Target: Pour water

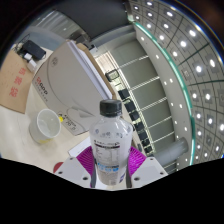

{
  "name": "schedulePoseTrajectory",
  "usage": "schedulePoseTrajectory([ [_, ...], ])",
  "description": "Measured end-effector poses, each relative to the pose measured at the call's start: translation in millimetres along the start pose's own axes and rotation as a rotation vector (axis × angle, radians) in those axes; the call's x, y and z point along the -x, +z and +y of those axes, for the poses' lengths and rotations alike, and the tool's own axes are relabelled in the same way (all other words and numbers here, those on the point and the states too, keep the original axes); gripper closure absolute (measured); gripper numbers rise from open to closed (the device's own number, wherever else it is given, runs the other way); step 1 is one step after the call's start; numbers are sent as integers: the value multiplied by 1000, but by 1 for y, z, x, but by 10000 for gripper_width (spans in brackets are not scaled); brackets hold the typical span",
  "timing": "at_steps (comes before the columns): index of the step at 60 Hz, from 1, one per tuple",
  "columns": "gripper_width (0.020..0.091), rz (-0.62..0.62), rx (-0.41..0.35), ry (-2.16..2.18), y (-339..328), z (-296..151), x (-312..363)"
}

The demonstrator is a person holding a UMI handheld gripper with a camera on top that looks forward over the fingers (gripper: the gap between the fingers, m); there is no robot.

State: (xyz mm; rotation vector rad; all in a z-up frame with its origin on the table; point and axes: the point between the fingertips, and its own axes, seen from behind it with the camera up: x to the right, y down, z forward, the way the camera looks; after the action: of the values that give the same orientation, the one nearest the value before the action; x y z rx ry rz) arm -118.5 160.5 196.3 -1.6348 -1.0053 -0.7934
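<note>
I have the bottle (110,140) clamped upright between my gripper (110,172) fingers, cap on; the cup (48,125) sits beyond them, leftward. Next I'd carry over and tip.

A white box (62,75) lies beyond the fingers, a pink-printed carton (17,78) beside it, under ceiling lights (185,40).

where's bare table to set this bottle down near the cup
The gripper is shut on the clear plastic water bottle with a black cap. Bare pale tabletop lies beside the small white cup, on the side away from the bottle. The gap between cup and bottle is narrow. Behind the cup, the large white box crowds the surface.
</note>
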Motion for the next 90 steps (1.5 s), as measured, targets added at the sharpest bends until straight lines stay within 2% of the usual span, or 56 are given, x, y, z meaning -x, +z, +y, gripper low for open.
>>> schedulePoseTrajectory([
  [5, 699, -68, -26, 248, -2, 10, 4],
  [23, 700, -332, -5, 848, 19, 59, 76],
  [35, 695, -383, -26, 969, 32, 75, 109],
  [42, 645, -373, -54, 1037, 30, 82, 109],
  [48, 555, -377, -70, 1046, 26, 85, 108],
  [50, 506, -384, -54, 1042, 24, 86, 113],
  [52, 381, -396, -26, 1039, 22, 89, 118],
  [54, 228, -407, -9, 1047, 19, 91, 119],
  [57, 277, -403, 14, 1066, 16, 95, 117],
  [60, 239, -403, 41, 1075, 12, 97, 115],
  [72, 244, -325, 135, 1043, -40, 98, 75],
  [80, 245, -272, 247, 1047, -109, 92, 49],
  [90, 238, -232, 331, 1055, -212, 70, 40],
])
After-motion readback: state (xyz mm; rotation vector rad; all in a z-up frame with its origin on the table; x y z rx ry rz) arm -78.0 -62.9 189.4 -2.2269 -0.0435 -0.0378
